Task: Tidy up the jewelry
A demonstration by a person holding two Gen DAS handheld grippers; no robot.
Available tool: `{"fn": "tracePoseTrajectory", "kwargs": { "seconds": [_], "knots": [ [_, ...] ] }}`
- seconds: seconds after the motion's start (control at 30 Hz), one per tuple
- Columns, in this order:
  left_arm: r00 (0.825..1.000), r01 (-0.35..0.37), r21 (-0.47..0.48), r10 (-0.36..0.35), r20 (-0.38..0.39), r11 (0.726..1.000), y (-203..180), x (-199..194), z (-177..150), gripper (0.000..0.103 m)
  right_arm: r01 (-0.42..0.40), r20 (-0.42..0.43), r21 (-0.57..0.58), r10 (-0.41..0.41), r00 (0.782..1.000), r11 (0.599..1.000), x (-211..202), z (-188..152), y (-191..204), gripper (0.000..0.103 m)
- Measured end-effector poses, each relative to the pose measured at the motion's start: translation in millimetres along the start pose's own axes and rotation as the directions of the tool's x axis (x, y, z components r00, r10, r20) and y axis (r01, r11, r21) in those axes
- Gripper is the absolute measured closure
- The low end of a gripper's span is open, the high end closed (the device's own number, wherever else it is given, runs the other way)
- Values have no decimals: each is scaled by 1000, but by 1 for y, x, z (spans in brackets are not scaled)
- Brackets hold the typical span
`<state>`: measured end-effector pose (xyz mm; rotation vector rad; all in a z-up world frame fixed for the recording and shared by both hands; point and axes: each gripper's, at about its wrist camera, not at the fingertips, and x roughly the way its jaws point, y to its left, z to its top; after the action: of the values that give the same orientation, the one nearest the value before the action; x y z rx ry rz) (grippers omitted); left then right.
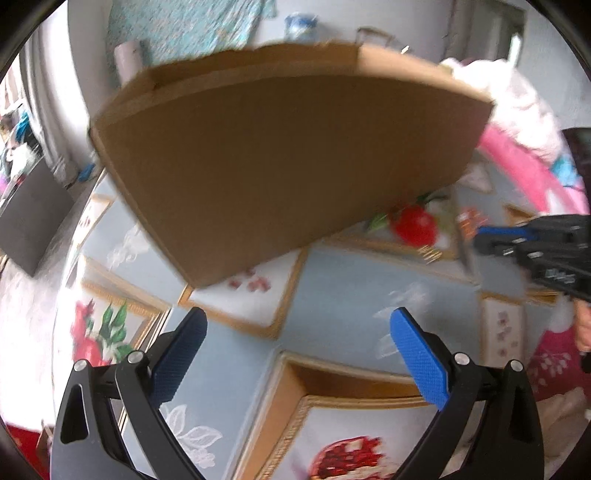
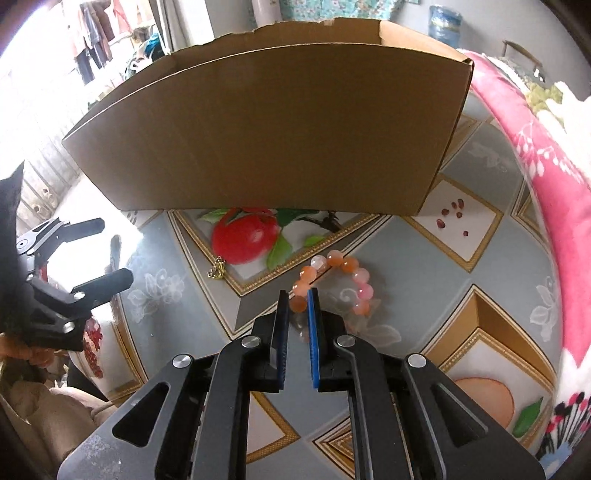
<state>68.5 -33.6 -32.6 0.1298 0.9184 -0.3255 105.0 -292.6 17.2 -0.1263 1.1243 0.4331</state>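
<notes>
A bracelet (image 2: pixel 349 265) of orange and pink beads lies on the patterned tablecloth (image 2: pixel 369 236) in front of a tall cardboard box (image 2: pixel 266 136). My right gripper (image 2: pixel 299 295) is shut on the bracelet's near-left beads. A small gold piece (image 2: pixel 218 271) lies to the left, by the printed red fruit. My left gripper (image 1: pixel 299 314) hovers open over the cloth with nothing between its blue pads; it also shows at the left edge of the right wrist view (image 2: pixel 112 249). In the blurred left wrist view the box (image 1: pixel 288 155) fills the middle and the right gripper (image 1: pixel 478 238) enters from the right.
A pink floral blanket (image 2: pixel 535 177) runs along the table's right side and appears behind the box in the left wrist view (image 1: pixel 517 162). A blue-and-white jar (image 2: pixel 445 22) stands behind the box. A hand (image 2: pixel 33 354) holds the left gripper's handle.
</notes>
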Motion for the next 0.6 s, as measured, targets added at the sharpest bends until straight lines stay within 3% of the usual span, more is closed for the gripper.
{"fn": "tracePoseTrajectory", "kwargs": {
  "seconds": [0.17,0.37,0.6],
  "knots": [
    [988,109,109,-120,93,988,-24,-14,9,18,5,14,48,-6,1000,999,-5,1,-15,96],
    [971,205,204,-225,84,957,-52,-3,18,46,-31,22,97,29,999,995,-17,-2,-35,96],
    [960,268,205,-280,31,941,-61,15,23,78,-45,29,102,43,999,994,-15,0,-43,96]
  ]
}}
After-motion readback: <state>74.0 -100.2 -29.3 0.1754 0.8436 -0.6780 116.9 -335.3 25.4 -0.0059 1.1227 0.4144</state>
